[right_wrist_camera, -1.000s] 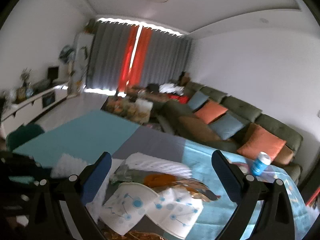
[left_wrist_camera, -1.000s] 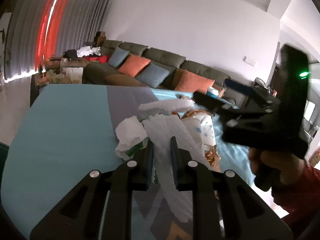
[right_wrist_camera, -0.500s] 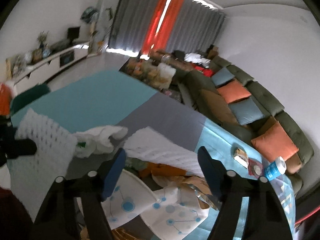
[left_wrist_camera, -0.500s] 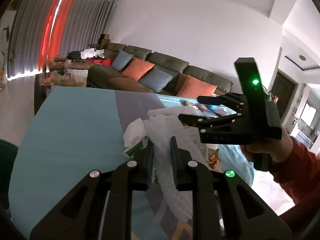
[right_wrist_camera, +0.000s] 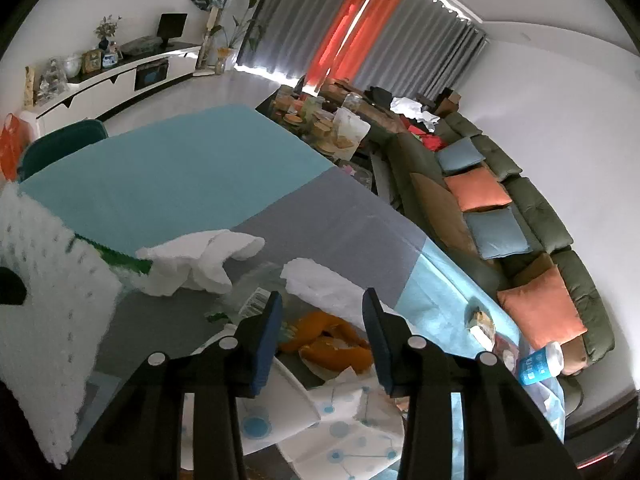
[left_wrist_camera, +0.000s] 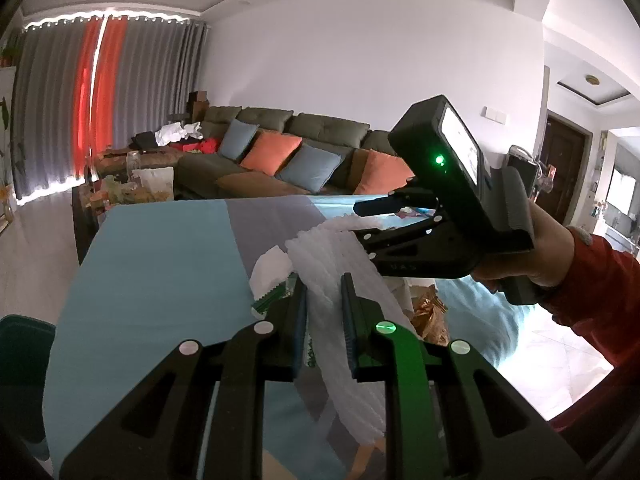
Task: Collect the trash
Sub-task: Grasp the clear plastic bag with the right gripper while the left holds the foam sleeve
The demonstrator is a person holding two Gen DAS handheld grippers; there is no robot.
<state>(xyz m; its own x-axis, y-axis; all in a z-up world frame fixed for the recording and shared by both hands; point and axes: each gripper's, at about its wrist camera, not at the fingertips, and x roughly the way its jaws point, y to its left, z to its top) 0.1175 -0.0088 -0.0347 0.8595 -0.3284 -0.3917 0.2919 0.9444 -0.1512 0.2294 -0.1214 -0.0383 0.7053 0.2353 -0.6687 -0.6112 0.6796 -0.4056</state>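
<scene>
Foam sheet (left_wrist_camera: 332, 292) hangs clamped in the left hand-held gripper (left_wrist_camera: 325, 312) above the desk (left_wrist_camera: 160, 264); the right hand-held gripper (right_wrist_camera: 322, 336), fingers apart, hovers over orange peel (right_wrist_camera: 328, 344).

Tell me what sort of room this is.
Most likely a home living room with a dining table in it: a long sofa with orange and blue cushions, grey and red curtains over a window, and a sideboard with ornaments along the wall.

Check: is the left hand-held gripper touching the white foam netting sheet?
Touching. The left wrist view shows the left hand-held gripper with both fingers pressed against the white foam netting sheet, which hangs out below them.
</scene>
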